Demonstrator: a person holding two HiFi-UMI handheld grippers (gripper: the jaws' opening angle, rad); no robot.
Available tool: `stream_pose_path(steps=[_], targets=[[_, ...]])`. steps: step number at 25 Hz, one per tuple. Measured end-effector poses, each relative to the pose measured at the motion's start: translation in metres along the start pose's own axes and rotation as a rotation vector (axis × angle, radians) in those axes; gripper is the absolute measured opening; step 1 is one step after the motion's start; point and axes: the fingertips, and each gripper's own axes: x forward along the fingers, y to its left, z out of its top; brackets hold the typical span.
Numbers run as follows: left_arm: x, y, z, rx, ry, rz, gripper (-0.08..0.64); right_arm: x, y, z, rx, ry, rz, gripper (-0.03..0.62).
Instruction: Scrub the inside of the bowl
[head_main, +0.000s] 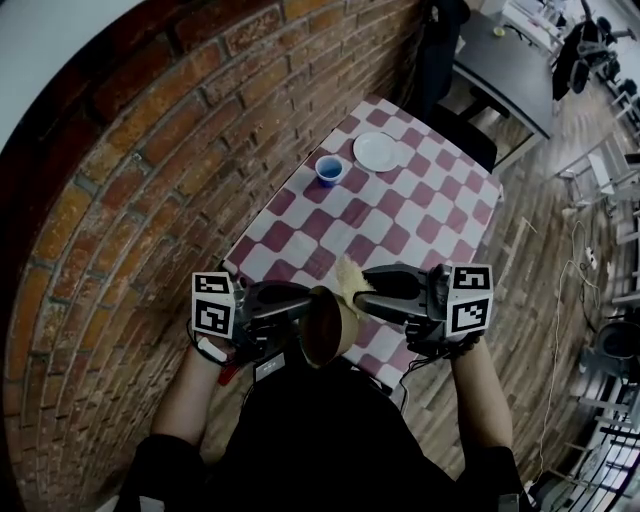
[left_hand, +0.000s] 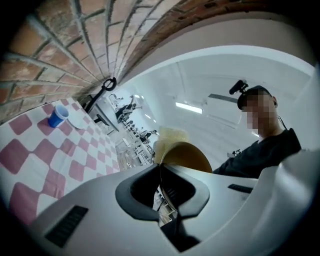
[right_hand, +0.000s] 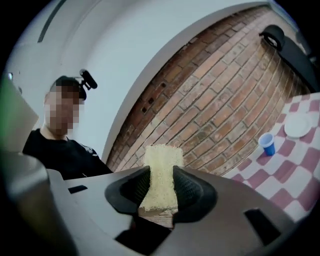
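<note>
A brown bowl (head_main: 325, 328) hangs tilted on its side above the near edge of the checked table, its rim pinched in my left gripper (head_main: 300, 312), which is shut on it. In the left gripper view the bowl (left_hand: 186, 156) rises thin-edged from between the jaws. My right gripper (head_main: 362, 293) is shut on a pale yellow sponge (head_main: 349, 279) that sits at the bowl's upper rim. The right gripper view shows the sponge (right_hand: 161, 175) squeezed between both pads, standing up past the fingertips.
A red-and-white checked table (head_main: 400, 215) runs along a brick wall (head_main: 150, 170). At its far end stand a blue cup (head_main: 329, 169) and a white plate (head_main: 377, 151). A dark desk (head_main: 505, 65) and chairs lie beyond; wooden floor is at the right.
</note>
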Motion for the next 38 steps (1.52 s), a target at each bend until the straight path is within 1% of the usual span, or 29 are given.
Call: stream_pose_path(steps=[2, 4, 6, 8, 10, 13, 16, 18, 20, 22, 25, 27, 28, 29, 31, 33, 35, 38], targets=[[0.006, -0.012, -0.004, 0.057, 0.06, -0.045, 0.031, 0.004, -0.001, -0.005, 0.072, 0.012, 0.078, 0.153], [0.013, -0.023, -0.012, 0.111, 0.134, -0.086, 0.031, 0.01, -0.002, -0.016, 0.128, 0.048, 0.147, 0.153], [0.02, -0.031, -0.024, 0.155, 0.213, -0.112, 0.032, 0.016, -0.004, -0.032, 0.165, 0.097, 0.19, 0.153], [0.025, -0.033, -0.034, 0.167, 0.264, -0.126, 0.031, 0.019, -0.007, -0.044, 0.191, 0.126, 0.205, 0.153], [0.026, -0.031, -0.038, 0.149, 0.266, -0.132, 0.031, 0.019, -0.01, -0.048, 0.202, 0.126, 0.195, 0.153], [0.023, -0.021, -0.039, 0.105, 0.225, -0.117, 0.032, 0.014, -0.012, -0.046, 0.182, 0.099, 0.166, 0.153], [0.017, -0.007, -0.041, 0.07, 0.19, -0.07, 0.031, 0.008, -0.007, -0.041, 0.117, 0.091, 0.135, 0.153], [0.011, 0.007, -0.04, 0.052, 0.156, -0.009, 0.032, 0.005, -0.005, -0.038, 0.042, 0.109, 0.082, 0.155], [0.003, 0.027, -0.034, 0.025, 0.102, 0.073, 0.032, 0.003, -0.005, -0.036, -0.047, 0.135, 0.003, 0.153], [-0.007, 0.048, -0.022, -0.022, 0.023, 0.159, 0.032, 0.002, -0.007, -0.032, -0.132, 0.15, -0.084, 0.155], [-0.021, 0.07, -0.005, -0.078, -0.086, 0.278, 0.031, 0.002, -0.011, -0.03, -0.237, 0.143, -0.218, 0.155], [-0.026, 0.079, 0.003, -0.105, -0.147, 0.338, 0.031, 0.002, -0.015, -0.029, -0.273, 0.104, -0.31, 0.155], [-0.029, 0.083, 0.006, -0.129, -0.187, 0.361, 0.031, 0.002, -0.017, -0.028, -0.276, 0.07, -0.355, 0.155], [-0.031, 0.087, 0.009, -0.172, -0.243, 0.377, 0.031, 0.002, -0.02, -0.028, -0.267, 0.028, -0.396, 0.155], [-0.035, 0.091, 0.016, -0.306, -0.397, 0.375, 0.032, 0.002, -0.025, -0.028, -0.227, -0.056, -0.451, 0.155], [-0.032, 0.086, 0.028, -0.397, -0.542, 0.319, 0.031, 0.004, -0.028, -0.033, -0.174, -0.117, -0.478, 0.155], [-0.027, 0.08, 0.038, -0.438, -0.638, 0.271, 0.031, 0.006, -0.03, -0.037, -0.116, -0.167, -0.486, 0.155], [-0.028, 0.076, 0.048, -0.461, -0.716, 0.23, 0.031, 0.007, -0.031, -0.044, -0.051, -0.207, -0.484, 0.155]])
